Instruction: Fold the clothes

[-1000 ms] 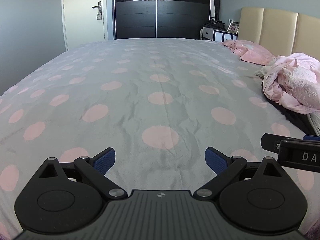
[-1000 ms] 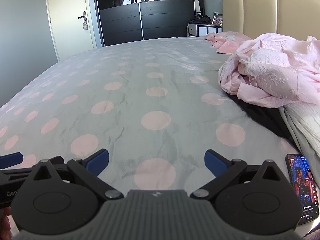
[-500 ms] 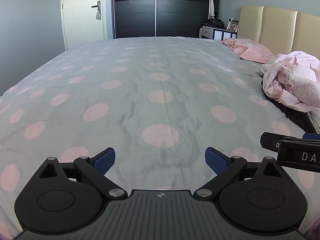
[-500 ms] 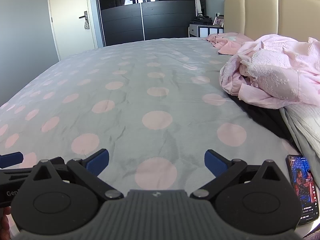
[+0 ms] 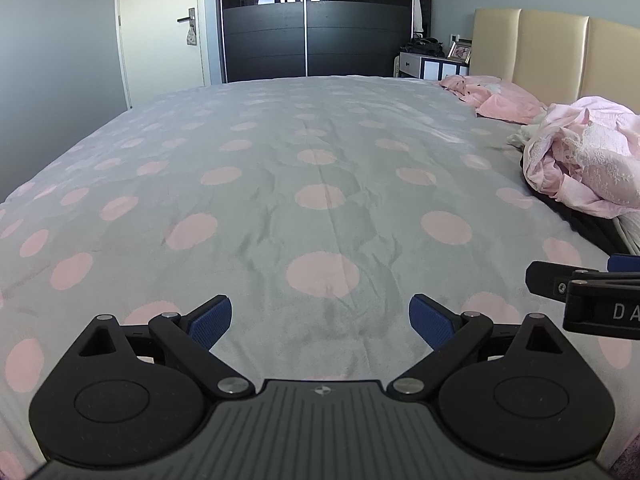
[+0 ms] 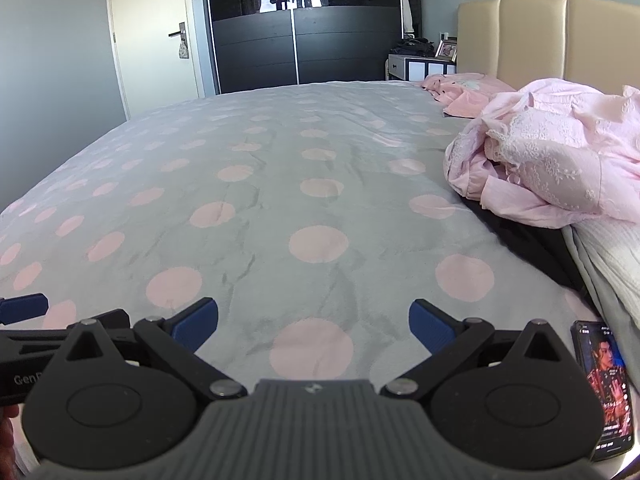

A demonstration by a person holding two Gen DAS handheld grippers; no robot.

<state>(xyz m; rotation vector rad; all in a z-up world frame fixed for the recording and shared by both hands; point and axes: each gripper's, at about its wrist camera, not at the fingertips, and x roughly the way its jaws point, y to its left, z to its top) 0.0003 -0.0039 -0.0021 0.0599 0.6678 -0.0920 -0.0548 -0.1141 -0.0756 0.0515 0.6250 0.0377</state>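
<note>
A crumpled pink garment with lace point(image 6: 560, 164) point(image 5: 588, 160) lies in a heap at the right side of the bed, on top of a black cloth point(image 6: 532, 248) and a pale ribbed cloth point(image 6: 608, 256). A second pink garment point(image 6: 464, 92) point(image 5: 496, 96) lies farther back by the headboard. My left gripper point(image 5: 320, 322) is open over the grey dotted bedspread point(image 5: 304, 168), holding nothing. My right gripper point(image 6: 313, 324) is open too, empty, with the pink heap ahead to its right. Each gripper shows at the edge of the other's view.
A phone point(image 6: 604, 388) with a lit screen lies at the near right of the bed. A beige headboard point(image 6: 532, 36) stands on the right. A dark wardrobe point(image 6: 300, 28), a door point(image 6: 152, 36) and a bedside cabinet point(image 6: 420, 66) are beyond the bed.
Both views have tilted down slightly, so the bed and clothes sit a little lower in frame. The grippers stay open and nothing on the bed has moved.
</note>
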